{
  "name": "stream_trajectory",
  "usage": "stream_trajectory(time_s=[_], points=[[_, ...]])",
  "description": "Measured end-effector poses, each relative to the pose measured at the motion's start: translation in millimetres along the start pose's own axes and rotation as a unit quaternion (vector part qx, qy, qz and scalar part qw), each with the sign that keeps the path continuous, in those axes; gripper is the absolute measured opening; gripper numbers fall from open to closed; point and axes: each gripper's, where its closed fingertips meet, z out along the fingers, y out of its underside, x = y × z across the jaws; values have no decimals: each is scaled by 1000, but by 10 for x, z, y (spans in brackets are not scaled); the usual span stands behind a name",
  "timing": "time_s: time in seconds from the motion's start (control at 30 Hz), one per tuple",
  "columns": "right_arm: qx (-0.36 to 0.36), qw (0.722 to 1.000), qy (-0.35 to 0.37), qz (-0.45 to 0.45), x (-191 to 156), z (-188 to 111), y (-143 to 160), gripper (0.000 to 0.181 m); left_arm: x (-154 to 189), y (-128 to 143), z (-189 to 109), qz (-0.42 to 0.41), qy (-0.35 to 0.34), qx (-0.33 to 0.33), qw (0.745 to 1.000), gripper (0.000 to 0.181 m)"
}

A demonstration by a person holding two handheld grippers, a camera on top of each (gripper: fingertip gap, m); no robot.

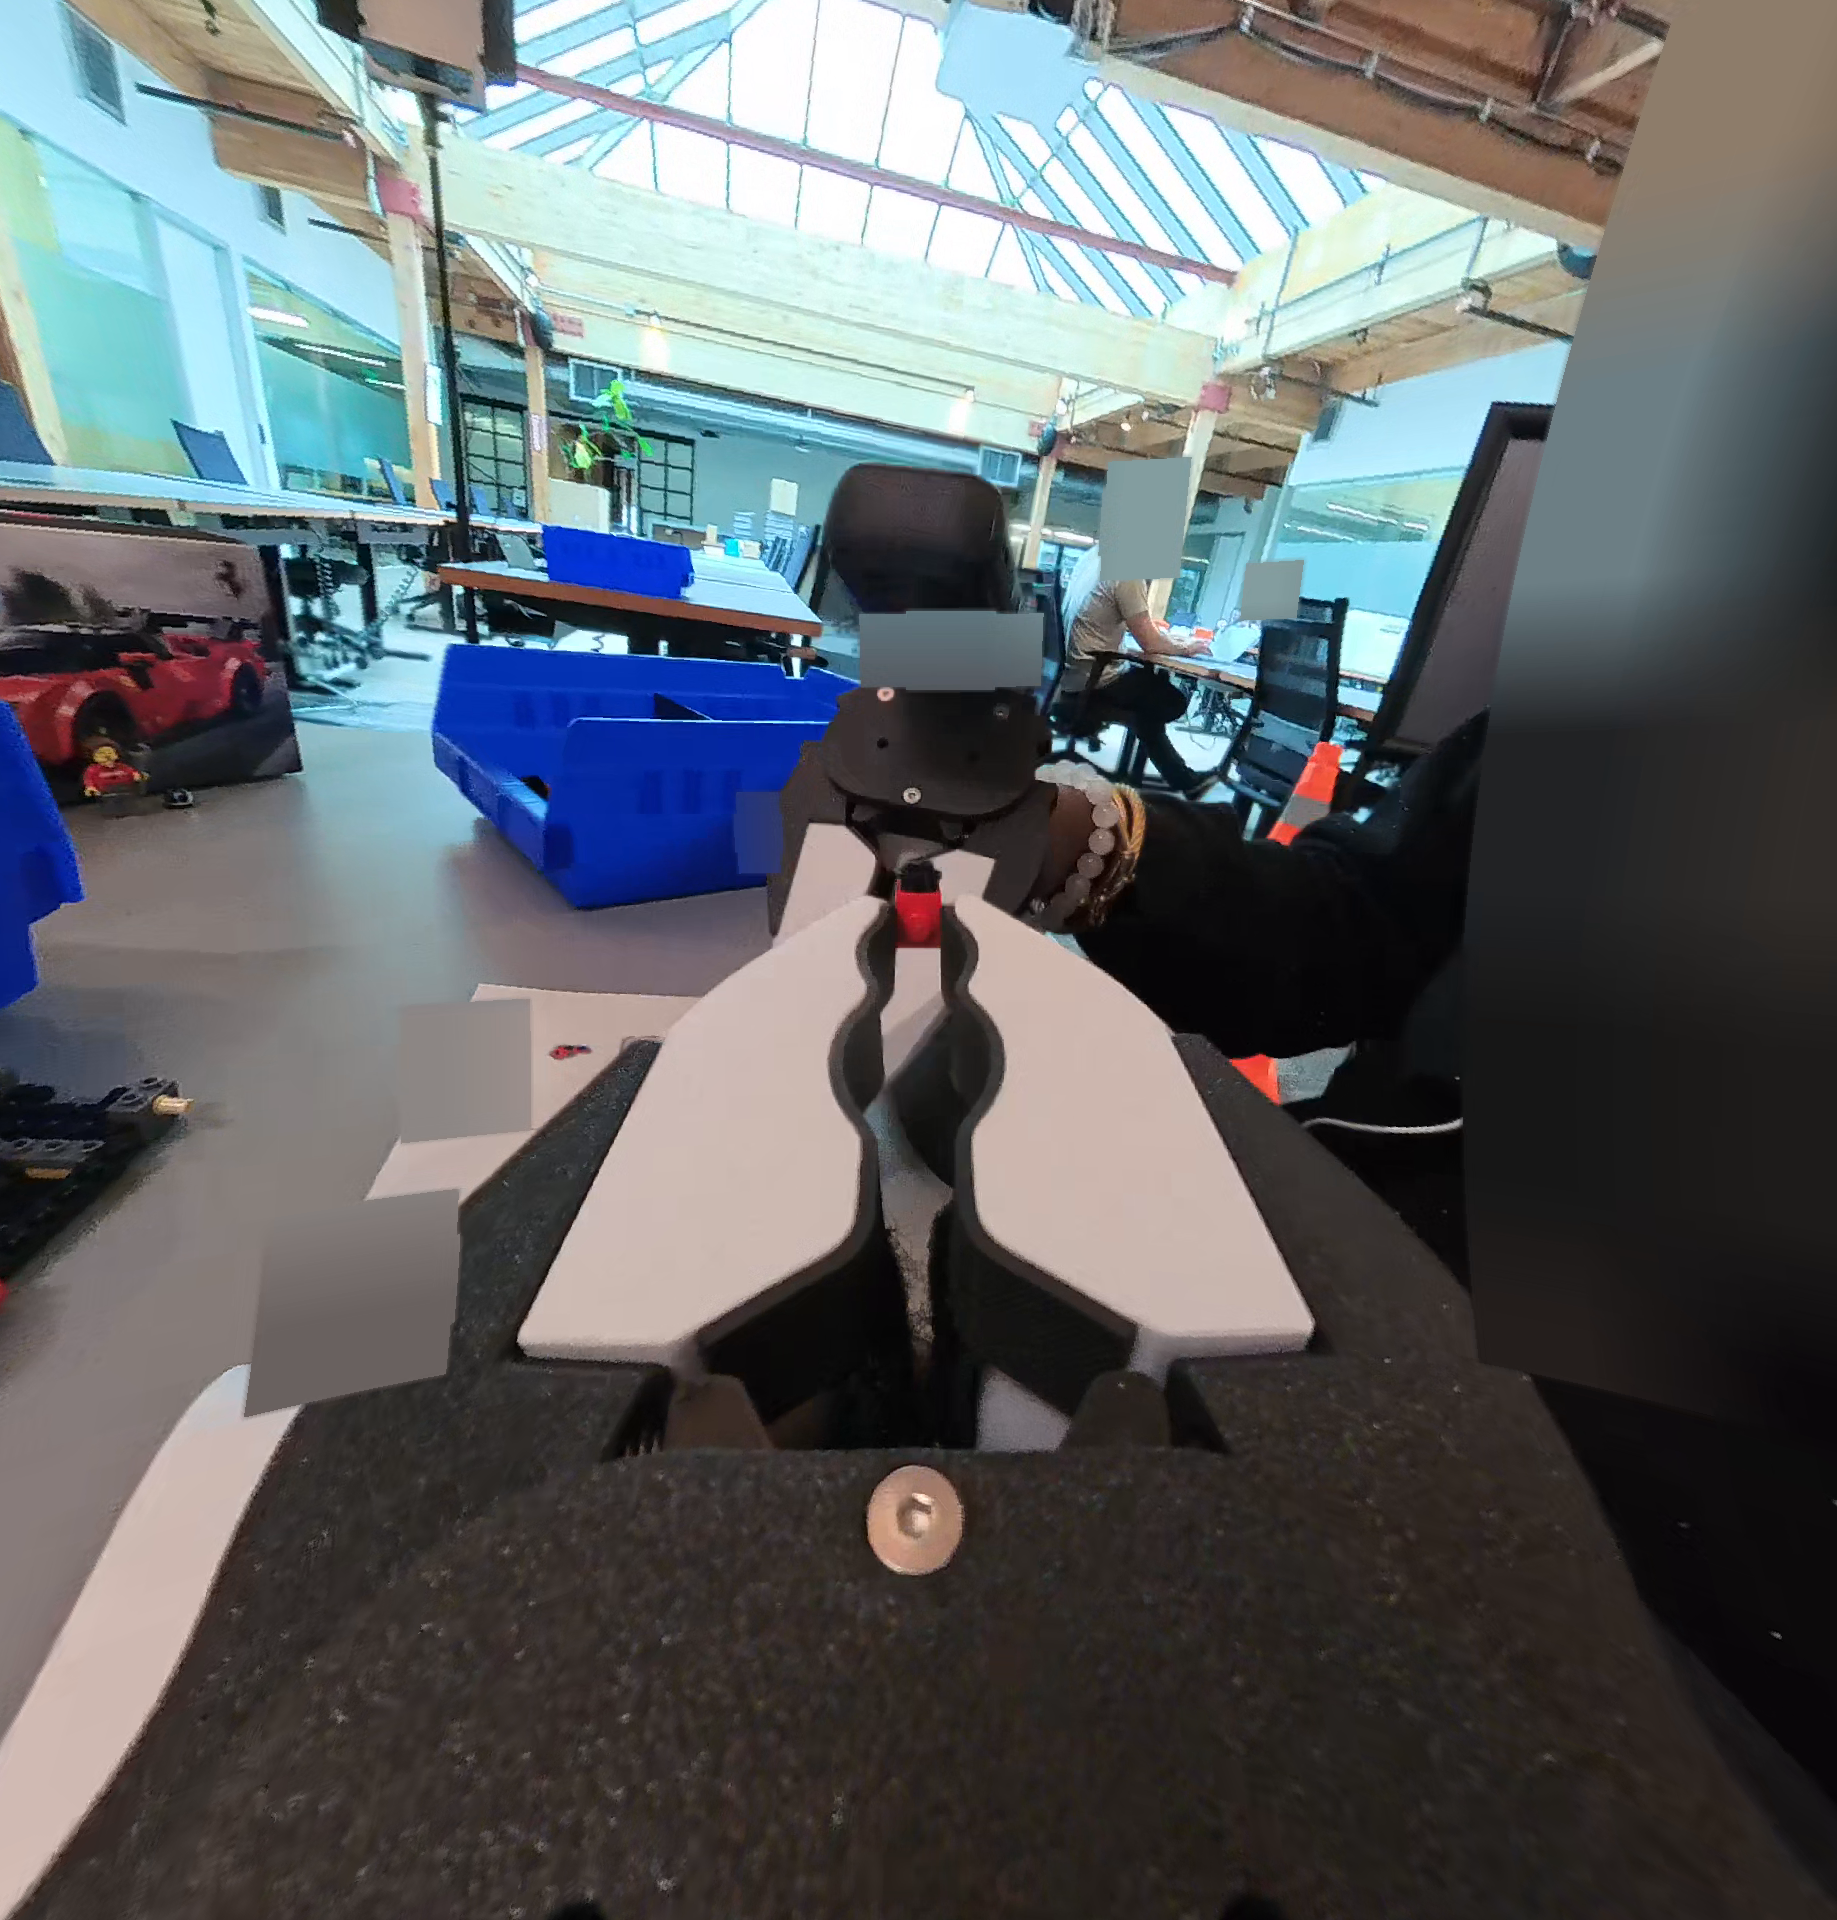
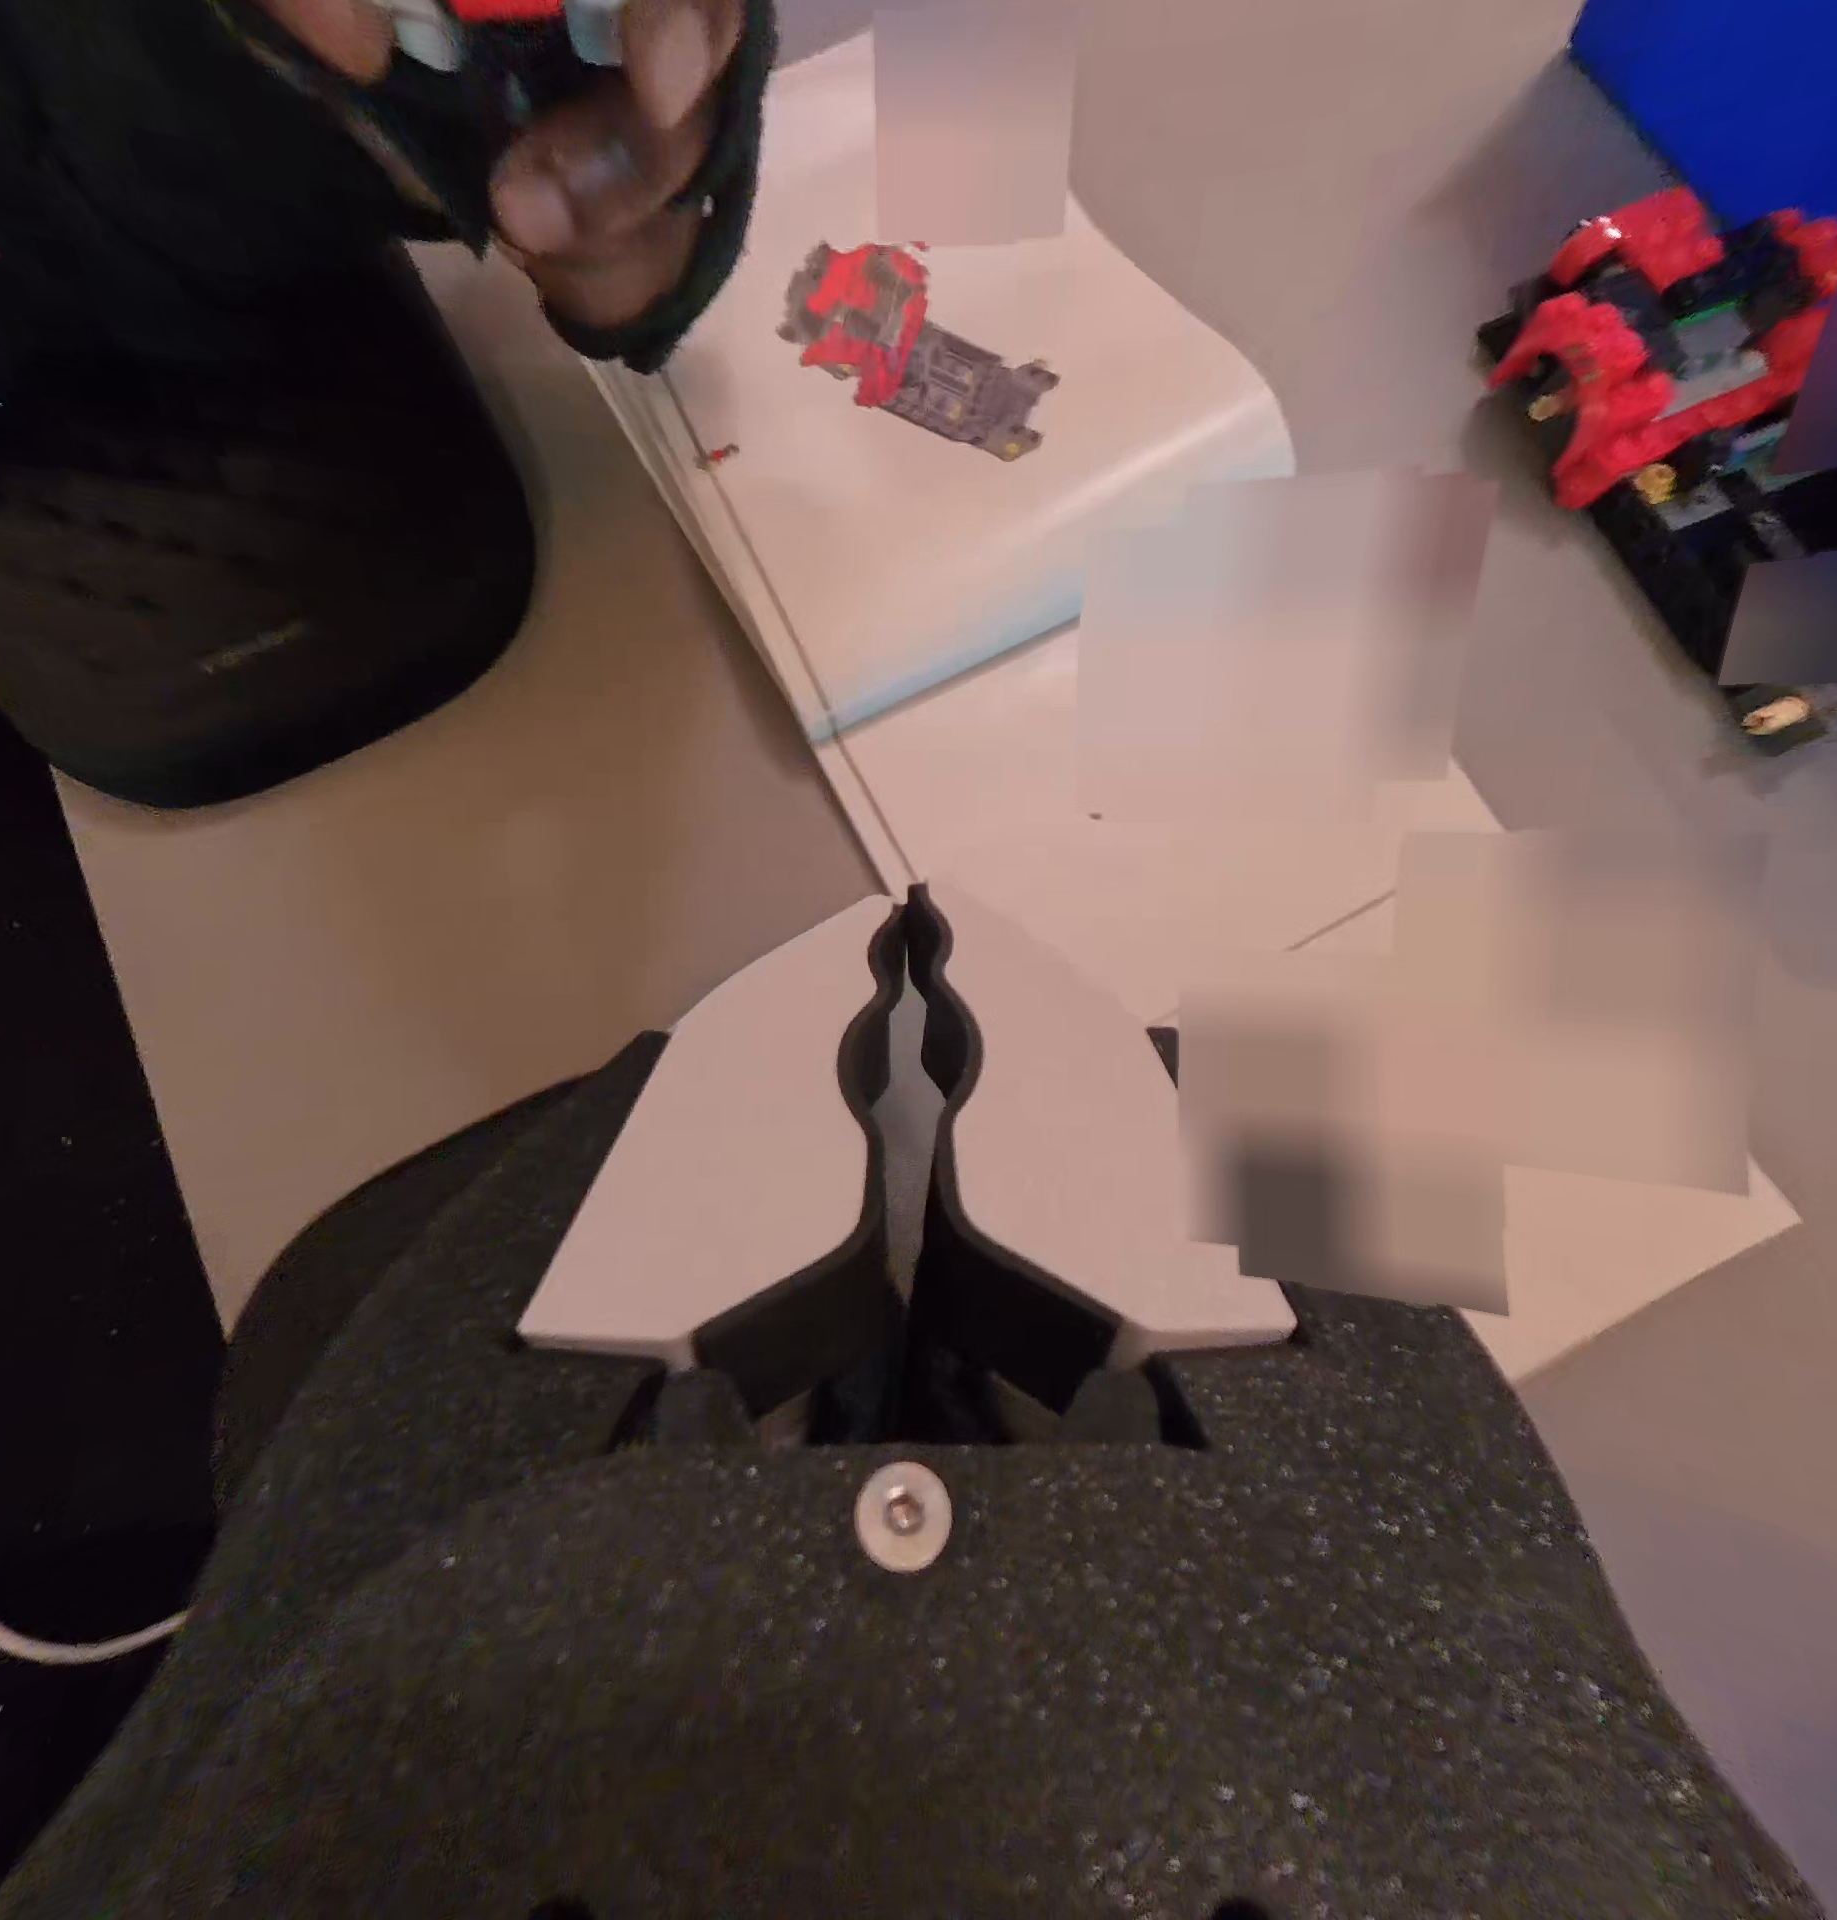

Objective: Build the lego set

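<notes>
Red brick point(image 1: 916, 921) sits pinched in my left jaws point(image 1: 916, 935) at frame centre. My right jaws point(image 2: 912, 914) are closed and hold nothing, above the booklet point(image 2: 893, 540).

We see daylight pouring through the skylight point(image 1: 893, 187), leaving the left wrist view bright and sharp, with beams bowed toward its edges. Our right wrist view is dimmer and warmer; the hand point(image 2: 602, 177) at its top is blurred.

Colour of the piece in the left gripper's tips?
Red lego piece, pinched by the left gripper; clearest in left wrist view.
</notes>
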Motion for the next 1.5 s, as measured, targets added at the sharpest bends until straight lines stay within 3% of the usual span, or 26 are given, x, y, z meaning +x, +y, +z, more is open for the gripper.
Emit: stream_trajectory(time_s=[0.1, 0.27, 0.5, 0.73, 0.87, 0.93, 1.03, 1.17, 1.27, 1.37, 1.5], points=[[1, 1000, -13, -6, 99, -57, -17, 0, -48, 17, -2, -9, -4, -1, 1000, 7], [-13, 995, -97, -13, -101, -68, 52, 6, -88, 102, 26, -26, -14, -15, 999, 7], [-85, 994, -65, 15, -128, 167, 309, 16, -65, 134, 57, -30, -10, -32, 999, 7], [-111, 992, -43, -28, -88, 210, 282, 5, -58, 162, 71, -39, -6, -38, 999, 7], [-59, 996, -43, -47, -9, 211, 57, 4, -122, 150, 40, -36, -28, -32, 998, 7], [-11, 998, 8, -60, 241, 147, -146, 4, -158, 125, 15, -37, -39, -23, 998, 7], [-27, 991, 70, -115, 507, 163, -137, 6, -184, 118, -11, -38, -48, -19, 998, 7], [-30, 996, -9, -83, 349, 284, -9, 17, -189, 123, -11, -41, -47, -20, 998, 7], [-32, 997, -7, -65, 391, 216, 73, 30, -180, 133, 2, -40, -45, -25, 998, 7], [-5, 998, 16, -67, 461, 126, 35, 28, -165, 133, 19, -41, -39, -25, 998, 7], [-8, 997, -16, -72, 387, 99, 73, 25, -148, 161, 37, -43, -34, -33, 998, 7]])
